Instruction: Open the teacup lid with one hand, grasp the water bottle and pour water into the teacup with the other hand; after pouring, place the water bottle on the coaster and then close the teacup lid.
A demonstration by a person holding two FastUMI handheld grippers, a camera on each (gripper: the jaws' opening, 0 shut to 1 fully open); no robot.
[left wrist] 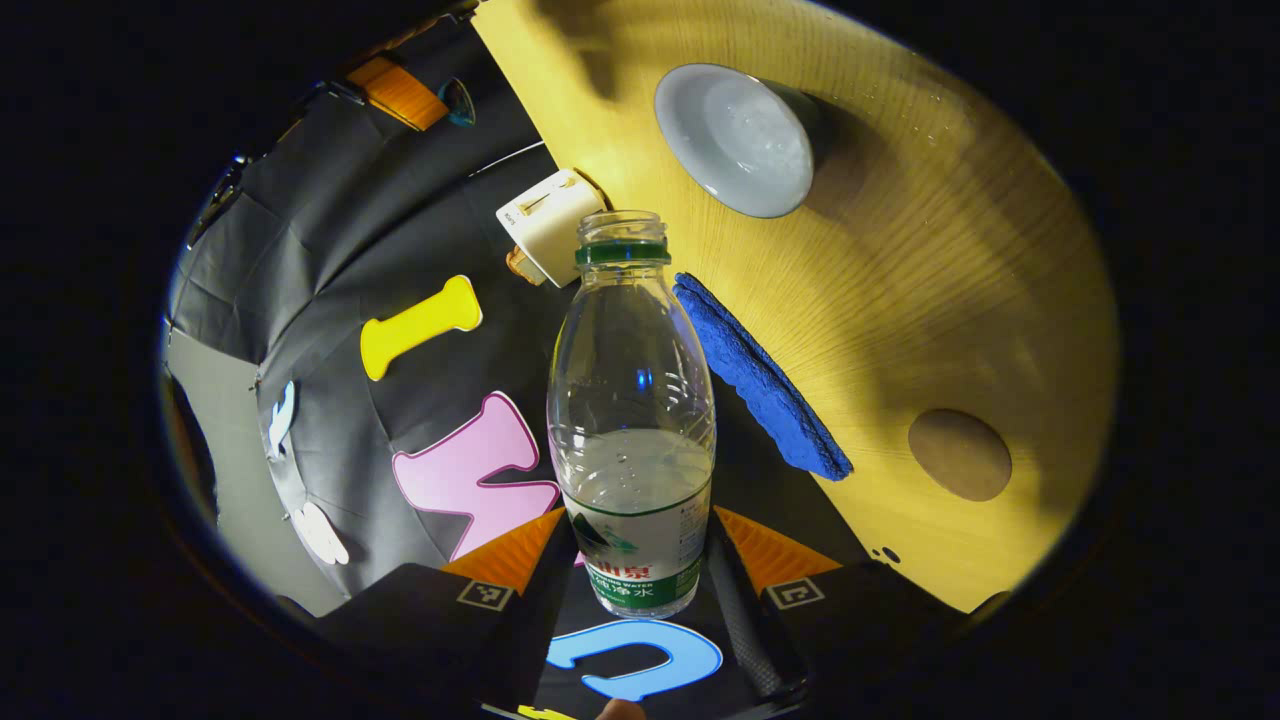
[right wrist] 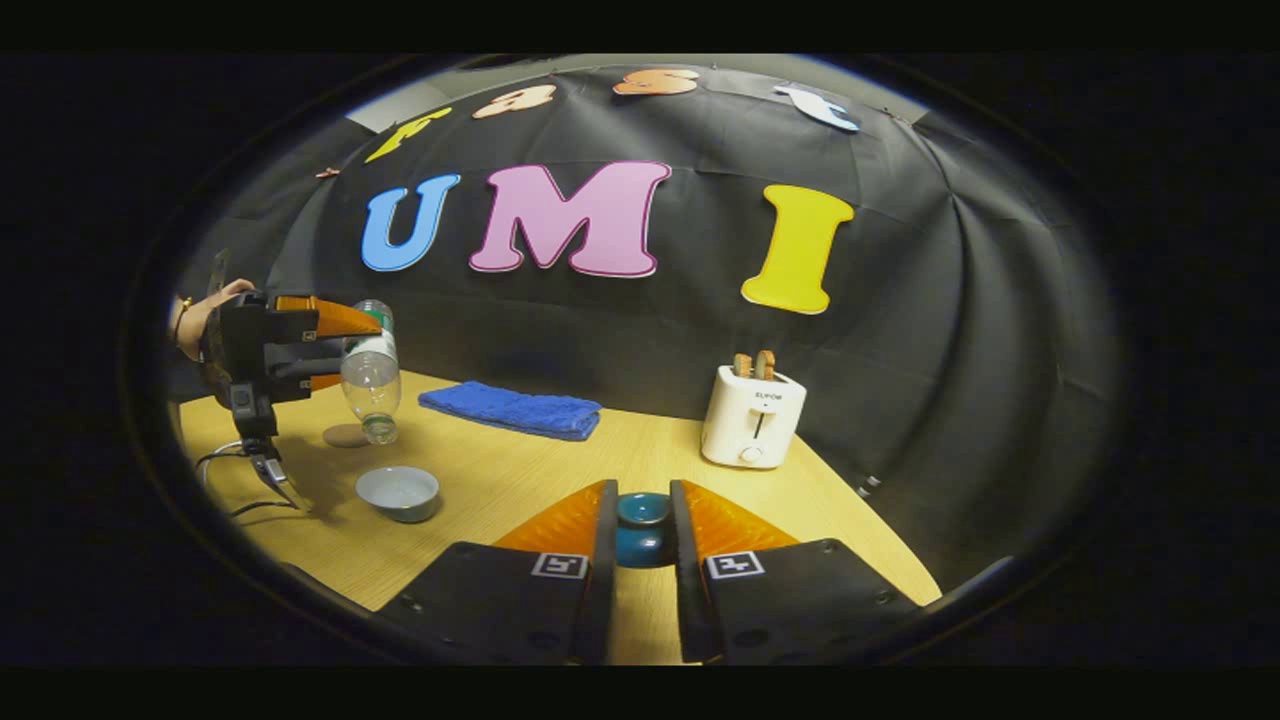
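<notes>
Left gripper (left wrist: 632,560) clamps both fingers on the labelled lower body of a clear plastic water bottle (left wrist: 632,400), uncapped, ribbed, partly filled, and held tilted in the air, mouth down, above the wood-grain desk (left wrist: 950,280). The round glazed teacup (left wrist: 735,140) stands open on the desk, just beside the bottle's mouth. A flat round coaster (left wrist: 960,455) lies near a folded blue terry cloth (left wrist: 760,385). Right gripper (right wrist: 643,525) is closed on the domed glossy teacup lid (right wrist: 642,510). A white boxy toaster (right wrist: 751,428) stands behind.
</notes>
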